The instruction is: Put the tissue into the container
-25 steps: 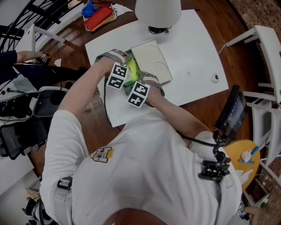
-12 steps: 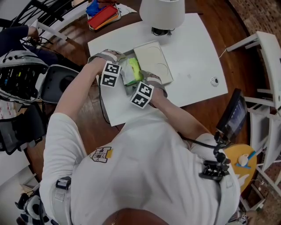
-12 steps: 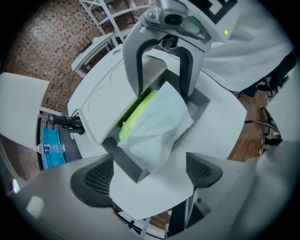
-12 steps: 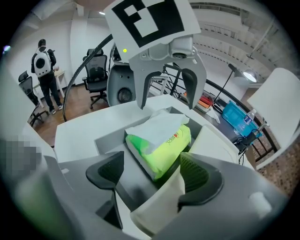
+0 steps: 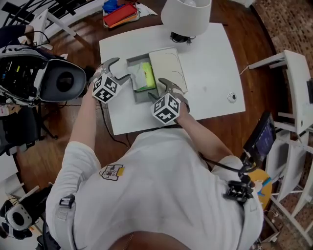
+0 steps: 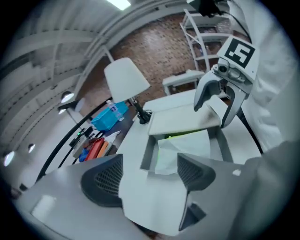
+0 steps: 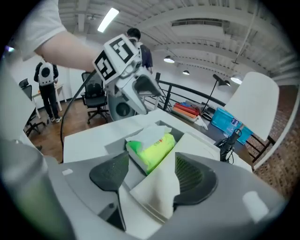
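Note:
The tissue pack (image 5: 144, 78), green with a white tissue sticking out of it, lies inside the grey open container (image 5: 139, 94) on the white table (image 5: 210, 63). A white lid (image 5: 168, 66) rests along the container's right side. My left gripper (image 5: 121, 68) hangs just left of the container, jaws apart and closing, nothing between them. My right gripper (image 5: 156, 89) is at the container's near right corner, also closing on nothing. The left gripper view shows my left gripper (image 6: 147, 171) facing the tissue pack (image 6: 183, 147); the right gripper view shows my right gripper (image 7: 150, 173) facing the tissue pack (image 7: 152, 147).
A lamp with a white shade (image 5: 186, 17) stands at the table's far edge. Red and blue items (image 5: 120, 12) lie beyond the far left corner. A small round object (image 5: 232, 97) sits on the table at the right. An office chair (image 5: 58, 80) stands left of the table.
Both grippers have drawn away from the tissue pack, the left one to the left and the right one toward the near side. The pack now rests in the container.

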Action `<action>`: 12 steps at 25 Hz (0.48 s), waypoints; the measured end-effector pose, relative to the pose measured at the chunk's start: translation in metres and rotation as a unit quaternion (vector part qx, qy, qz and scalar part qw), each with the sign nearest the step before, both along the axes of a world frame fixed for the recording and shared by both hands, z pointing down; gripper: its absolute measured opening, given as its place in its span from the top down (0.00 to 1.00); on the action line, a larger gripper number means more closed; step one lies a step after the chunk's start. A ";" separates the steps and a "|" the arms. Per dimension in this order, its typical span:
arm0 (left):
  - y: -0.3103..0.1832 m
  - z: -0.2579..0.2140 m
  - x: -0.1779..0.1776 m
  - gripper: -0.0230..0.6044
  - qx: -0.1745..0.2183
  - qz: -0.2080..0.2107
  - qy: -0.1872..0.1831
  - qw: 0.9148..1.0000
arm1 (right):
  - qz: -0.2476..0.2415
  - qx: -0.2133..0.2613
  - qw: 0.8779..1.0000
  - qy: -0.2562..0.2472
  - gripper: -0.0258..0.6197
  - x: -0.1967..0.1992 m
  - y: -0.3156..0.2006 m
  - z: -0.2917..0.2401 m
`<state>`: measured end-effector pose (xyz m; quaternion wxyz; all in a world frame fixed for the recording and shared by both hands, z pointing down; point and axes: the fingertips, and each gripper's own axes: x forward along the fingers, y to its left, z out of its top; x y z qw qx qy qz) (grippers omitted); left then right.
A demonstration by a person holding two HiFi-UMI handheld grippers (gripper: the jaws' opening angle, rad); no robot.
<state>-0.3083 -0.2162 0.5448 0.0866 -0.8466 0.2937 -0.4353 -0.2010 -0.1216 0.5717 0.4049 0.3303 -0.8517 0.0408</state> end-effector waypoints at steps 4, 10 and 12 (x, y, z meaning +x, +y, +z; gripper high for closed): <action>0.038 -0.007 -0.008 0.55 0.030 -0.129 0.130 0.983 | 0.014 0.029 0.998 -0.049 0.56 0.022 0.007 -0.017; 0.127 0.000 0.011 0.81 0.028 -0.258 0.213 0.942 | -0.010 0.037 0.995 -0.091 0.66 0.061 0.042 -0.030; 0.159 0.013 0.019 0.87 0.012 -0.294 0.225 0.929 | -0.021 0.032 0.995 -0.095 0.69 0.076 0.057 -0.027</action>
